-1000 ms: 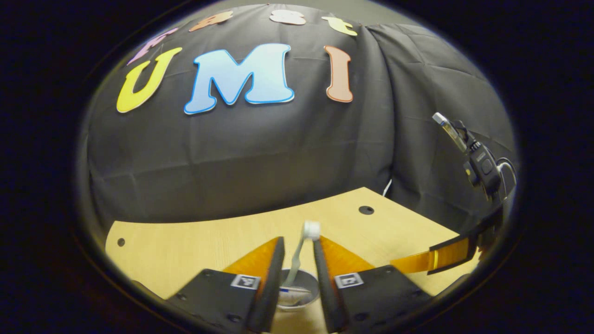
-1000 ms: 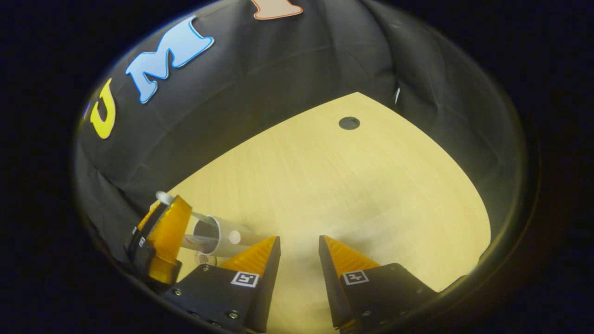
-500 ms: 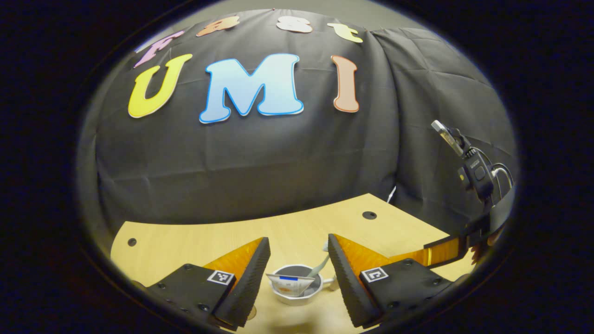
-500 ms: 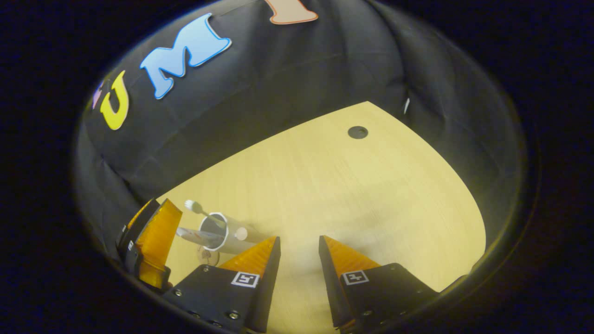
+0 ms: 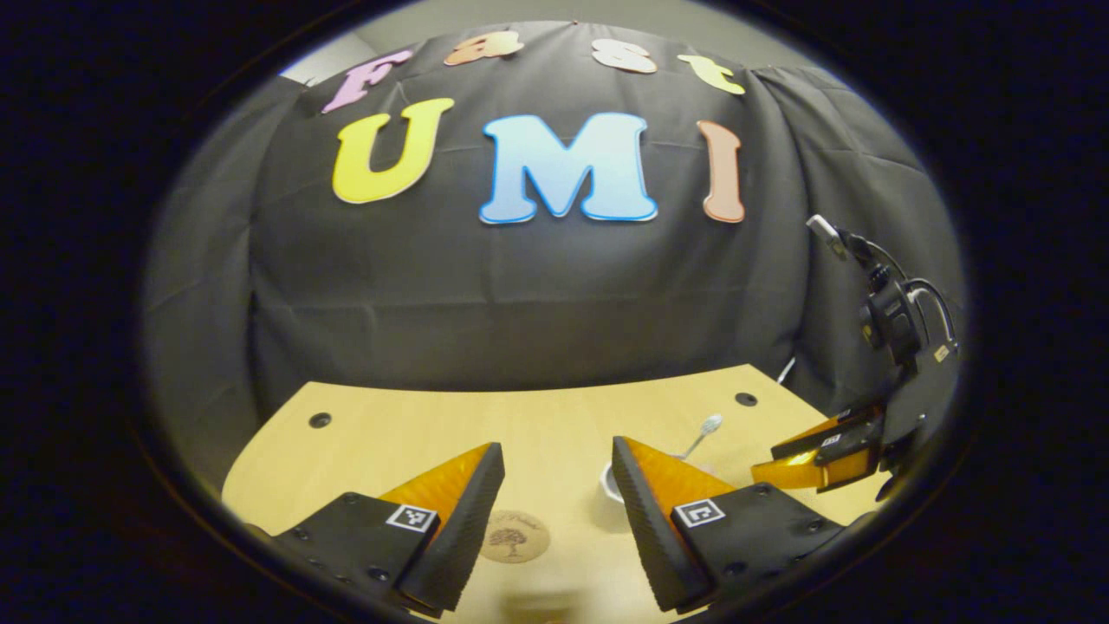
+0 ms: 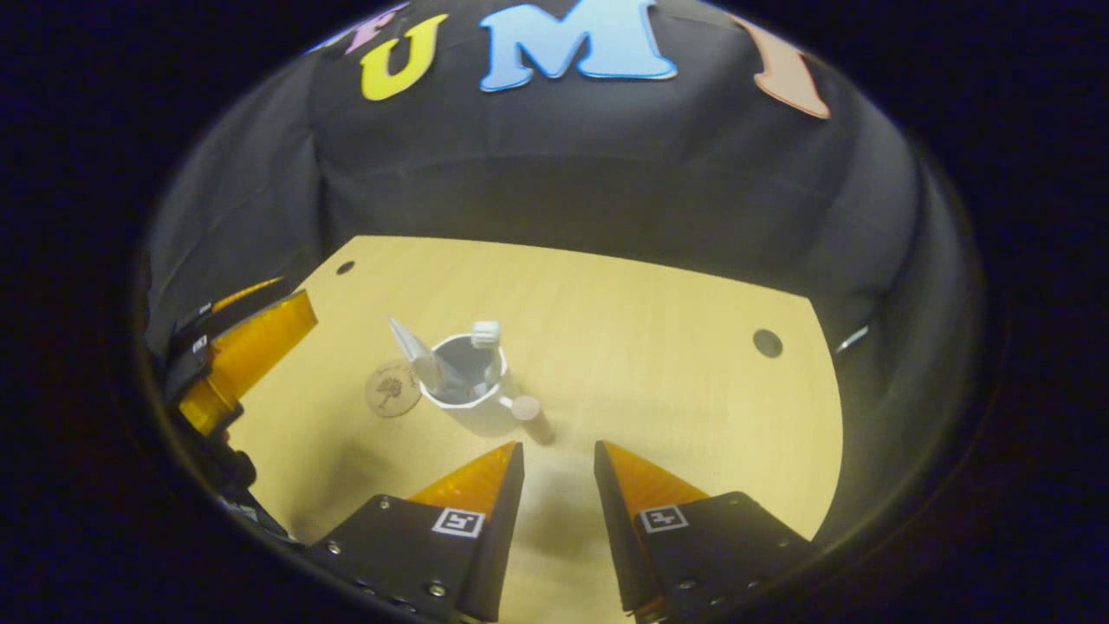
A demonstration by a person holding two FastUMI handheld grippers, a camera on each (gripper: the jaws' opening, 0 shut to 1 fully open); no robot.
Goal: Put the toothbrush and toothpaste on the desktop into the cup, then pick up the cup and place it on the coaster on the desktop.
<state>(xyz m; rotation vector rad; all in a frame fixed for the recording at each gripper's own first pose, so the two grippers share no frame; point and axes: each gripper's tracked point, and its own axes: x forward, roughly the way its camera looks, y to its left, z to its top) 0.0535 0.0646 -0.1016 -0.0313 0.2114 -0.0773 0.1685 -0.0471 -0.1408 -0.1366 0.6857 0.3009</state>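
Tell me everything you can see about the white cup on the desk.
The cup is white, smooth and glossy, perhaps ceramic or plastic, with a small handle on its right side in the right gripper view. It stands upright on the pale wooden desk, just beside the round coaster, not on it. A toothbrush and a toothpaste tube stand inside, leaning on the rim. No gripper touches it.

White cup point(image 6: 457, 394), tan coaster point(image 6: 392, 389) with dark tree print, pale wood desktop point(image 6: 658, 347).
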